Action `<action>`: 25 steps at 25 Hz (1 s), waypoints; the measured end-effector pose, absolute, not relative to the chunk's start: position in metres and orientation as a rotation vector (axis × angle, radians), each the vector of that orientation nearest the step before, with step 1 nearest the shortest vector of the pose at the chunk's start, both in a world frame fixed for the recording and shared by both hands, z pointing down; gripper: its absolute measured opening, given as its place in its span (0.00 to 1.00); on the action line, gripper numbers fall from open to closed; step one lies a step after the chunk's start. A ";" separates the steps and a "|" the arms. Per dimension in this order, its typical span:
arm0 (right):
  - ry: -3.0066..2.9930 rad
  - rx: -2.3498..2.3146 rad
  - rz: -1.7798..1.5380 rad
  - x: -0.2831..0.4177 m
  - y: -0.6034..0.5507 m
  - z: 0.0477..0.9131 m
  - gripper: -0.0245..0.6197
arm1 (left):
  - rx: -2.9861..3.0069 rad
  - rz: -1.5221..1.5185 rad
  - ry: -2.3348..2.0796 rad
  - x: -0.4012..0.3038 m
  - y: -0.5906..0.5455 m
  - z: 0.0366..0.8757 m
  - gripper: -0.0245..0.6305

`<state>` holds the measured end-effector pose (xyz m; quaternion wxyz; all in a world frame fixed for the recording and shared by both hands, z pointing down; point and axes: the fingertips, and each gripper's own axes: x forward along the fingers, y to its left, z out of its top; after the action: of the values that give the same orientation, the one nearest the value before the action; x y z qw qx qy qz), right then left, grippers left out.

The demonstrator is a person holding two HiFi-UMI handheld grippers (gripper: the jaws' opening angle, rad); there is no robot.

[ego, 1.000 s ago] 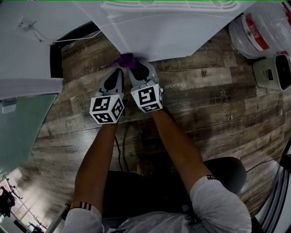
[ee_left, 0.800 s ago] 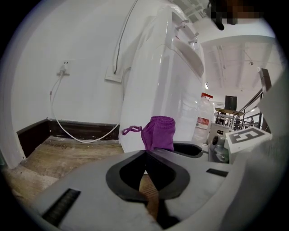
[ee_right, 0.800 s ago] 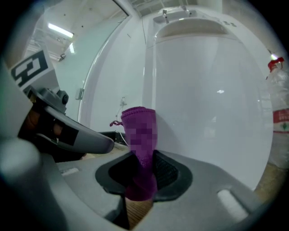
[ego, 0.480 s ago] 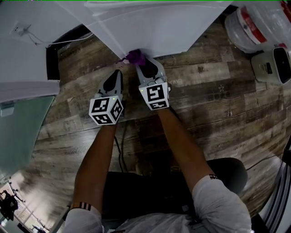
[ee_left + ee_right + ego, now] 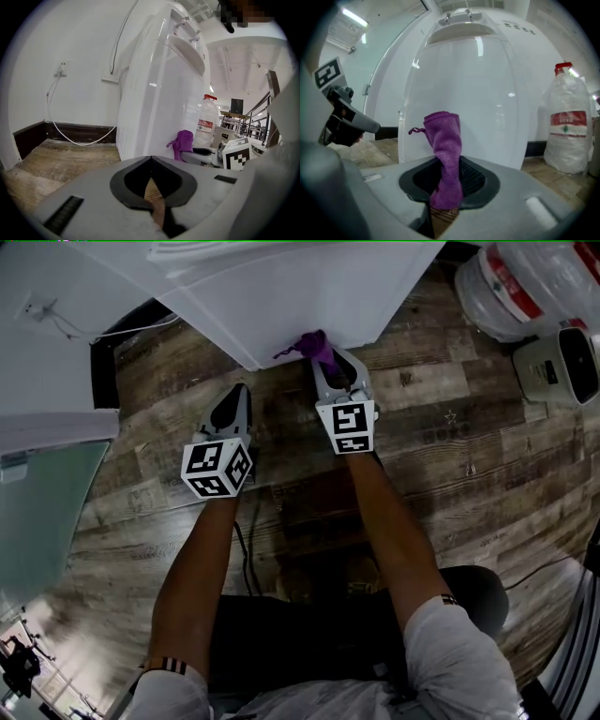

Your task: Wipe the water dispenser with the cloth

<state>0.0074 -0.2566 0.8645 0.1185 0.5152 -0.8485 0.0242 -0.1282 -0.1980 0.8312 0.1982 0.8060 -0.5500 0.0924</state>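
A tall white plastic water dispenser fills the 12 o'clock part of the head view, standing on a grey-brown wood-plank floor. At its 2 o'clock stands a big clear water bottle with a red label, and below that, near 3 o'clock of the view, a small pale boxy appliance. The right gripper is clenched on a purple terry cloth, which rises from between the jaws and sits at the low front edge of the dispenser; it seems to touch the white panel, though the angle makes contact hard to judge. In the right gripper view the cloth stands upright, twisted, before the dispenser's rounded front. The left gripper, at 8 o'clock of the right one and apart from the dispenser, has its jaws together with nothing between them, only floor showing through
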 end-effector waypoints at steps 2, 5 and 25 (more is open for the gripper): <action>-2.458 1.529 0.080 0.021 -0.258 0.866 0.19 | 2.248 0.247 -1.542 -0.126 -0.198 0.830 0.04; -2.432 1.566 0.100 0.040 -0.261 0.866 0.19 | 2.252 0.236 -1.533 -0.119 -0.200 0.828 0.04; -2.259 1.802 0.341 0.143 -0.278 0.881 0.19 | 2.295 0.233 -1.507 -0.090 -0.200 0.816 0.04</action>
<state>0.1433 -0.2781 0.8809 0.1155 0.6152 -0.7712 0.1163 -0.0898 -0.2000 0.8163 0.1917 0.8174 -0.5368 0.0828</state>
